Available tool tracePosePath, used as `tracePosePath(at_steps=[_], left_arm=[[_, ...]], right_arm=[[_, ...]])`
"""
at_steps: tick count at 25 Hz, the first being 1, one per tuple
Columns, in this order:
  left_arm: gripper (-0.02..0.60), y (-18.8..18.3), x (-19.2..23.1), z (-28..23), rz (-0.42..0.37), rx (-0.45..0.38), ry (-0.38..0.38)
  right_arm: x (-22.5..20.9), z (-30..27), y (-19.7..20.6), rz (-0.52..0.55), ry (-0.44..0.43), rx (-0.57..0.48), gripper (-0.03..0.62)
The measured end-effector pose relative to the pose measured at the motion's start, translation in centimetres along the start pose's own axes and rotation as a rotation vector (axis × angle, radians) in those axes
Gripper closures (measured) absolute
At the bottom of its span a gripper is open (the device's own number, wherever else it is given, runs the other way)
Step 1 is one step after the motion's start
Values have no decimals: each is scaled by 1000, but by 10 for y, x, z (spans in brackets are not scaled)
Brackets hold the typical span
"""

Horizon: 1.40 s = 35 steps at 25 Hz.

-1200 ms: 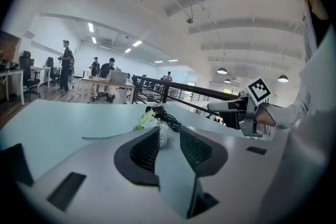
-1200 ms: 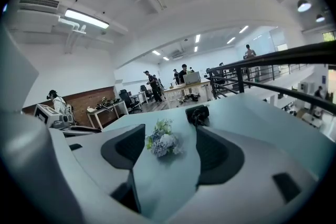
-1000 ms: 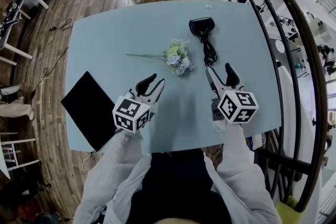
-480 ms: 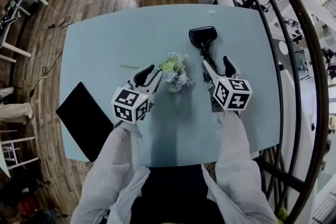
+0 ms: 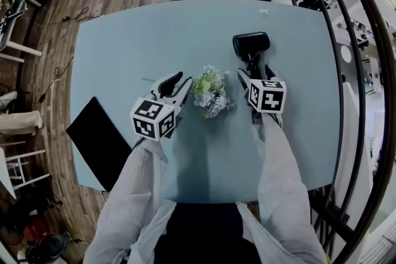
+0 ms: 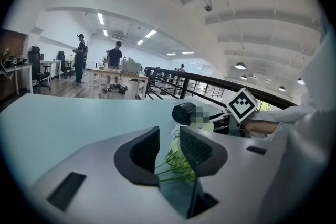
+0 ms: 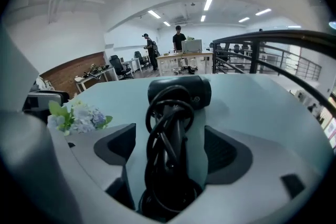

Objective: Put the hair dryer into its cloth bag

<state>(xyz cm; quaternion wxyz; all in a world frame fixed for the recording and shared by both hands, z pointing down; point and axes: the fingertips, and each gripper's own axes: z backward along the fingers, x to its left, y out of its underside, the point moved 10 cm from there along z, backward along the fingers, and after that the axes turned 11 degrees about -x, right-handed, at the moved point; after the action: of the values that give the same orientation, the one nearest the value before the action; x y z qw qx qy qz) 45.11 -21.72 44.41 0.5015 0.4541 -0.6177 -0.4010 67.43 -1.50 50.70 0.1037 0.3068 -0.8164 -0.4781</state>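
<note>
On the pale blue table (image 5: 136, 40), the hair dryer (image 5: 250, 43) lies with its barrel away from me and its handle toward my right gripper (image 7: 174, 150).

Right gripper status: the jaws have just been opening and stand at full spread. The handle, wrapped in the black cord (image 7: 167, 123), sits between them with the pads clear on both sides, so nothing is gripped.

Left gripper (image 6: 169, 144) status: the jaws are part-open and empty. Green stems of the flower bunch (image 5: 210, 91) show through the gap, untouched as far as I can judge.

The cloth bag (image 5: 102, 140) lies flat at the table's near left edge, well apart from the dryer, with the flowers between them.

Likely faults:
1. Closing on cord loops alone. Cause: the coil covers the handle. Effect: the loops slide or unwind, and the dryer sags or drops on lifting.
2. Sweeping the flowers during the carry leftward. Cause: they lie on the direct line to the bag.
3. Snagging stems in the left jaws. Cause: that gripper is just beside the bunch.
4. Pushing the bag along instead of entering it. Cause: it lies flat, and I see no open mouth.

Inventory: hair dryer, one; cord, one; cloth bag, one; flower bunch, one; grippers, two; table, one.
</note>
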Motion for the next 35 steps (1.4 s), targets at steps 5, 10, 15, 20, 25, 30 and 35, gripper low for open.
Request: tracePosePath(at_steps=[5,10,15,20,25,30,35], left_arm=[[446,13,7,-3,25,20,-3],[446,19,10,-3,37,28,-13],[446,22,3,1,41,29,-9],[446,16,3,12,37,15,-21],[446,16,1,26,38,6,-36],[446,17,-3,39,43,-3,-49],[446,14,-14,59,52,-34,-44]], right_arm=[[-3,-10,3,-39,15,92,211],[2,-8,7,2,5,96,304],[1,-6,9,33,-18,83,376],[-3,-1,8,0,-24,31,381],[-1,8,10,29,-18,-42,382],[8,28,12,149,5,-69,384],[14,61,-3,90,17,-133,382]])
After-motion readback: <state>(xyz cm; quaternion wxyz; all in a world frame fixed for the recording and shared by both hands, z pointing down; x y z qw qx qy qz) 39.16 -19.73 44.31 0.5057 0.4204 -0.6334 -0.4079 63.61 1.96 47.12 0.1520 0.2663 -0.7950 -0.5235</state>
